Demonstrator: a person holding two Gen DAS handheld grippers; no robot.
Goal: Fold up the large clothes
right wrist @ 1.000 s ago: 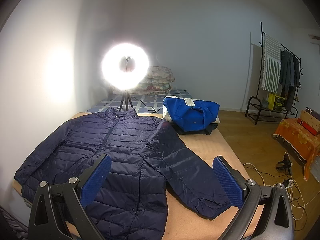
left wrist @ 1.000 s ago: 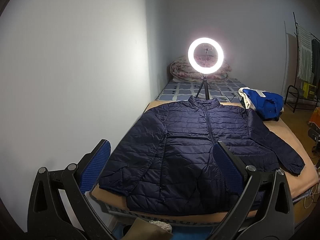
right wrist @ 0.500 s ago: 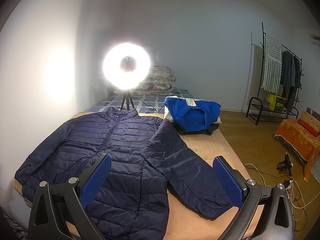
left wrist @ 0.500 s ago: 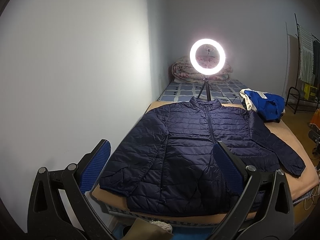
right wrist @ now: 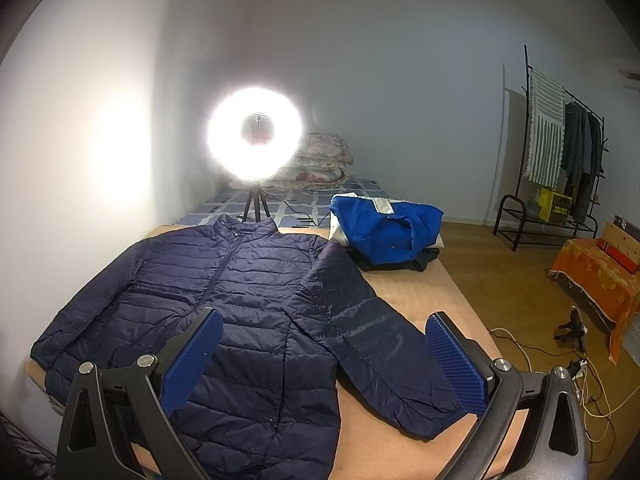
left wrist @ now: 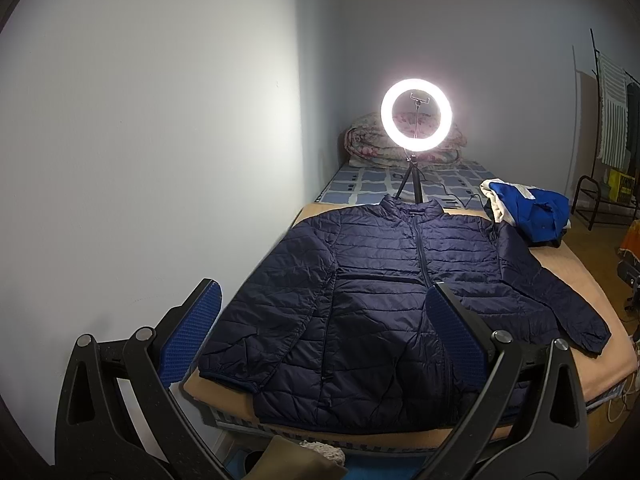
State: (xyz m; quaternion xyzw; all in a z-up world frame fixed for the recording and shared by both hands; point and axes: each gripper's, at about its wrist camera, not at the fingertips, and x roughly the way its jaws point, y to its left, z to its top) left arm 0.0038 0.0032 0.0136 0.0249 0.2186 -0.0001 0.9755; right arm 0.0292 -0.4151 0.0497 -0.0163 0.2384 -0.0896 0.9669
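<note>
Left gripper (left wrist: 320, 328) and right gripper (right wrist: 324, 344): jaws spread wide, holding nothing, above the bed's near edge. Navy quilted jacket (left wrist: 400, 288) lies flat, front up, collar at 12 o'clock, sleeves out toward 7 and 4. Likely light, puffy, slick shell. Best pinch at cuff or hem edge.

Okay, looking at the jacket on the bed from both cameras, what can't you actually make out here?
- Navy jacket: in the left wrist view, the left hand-held gripper covers part of its hem.
- Right wrist view: the right hand-held gripper hides the lower front.
- Ring light: glare washes out its centre holder.
- Dark clothing beneath the blue garment: mostly covered.
- Items on the clothes rack: too small.
</note>
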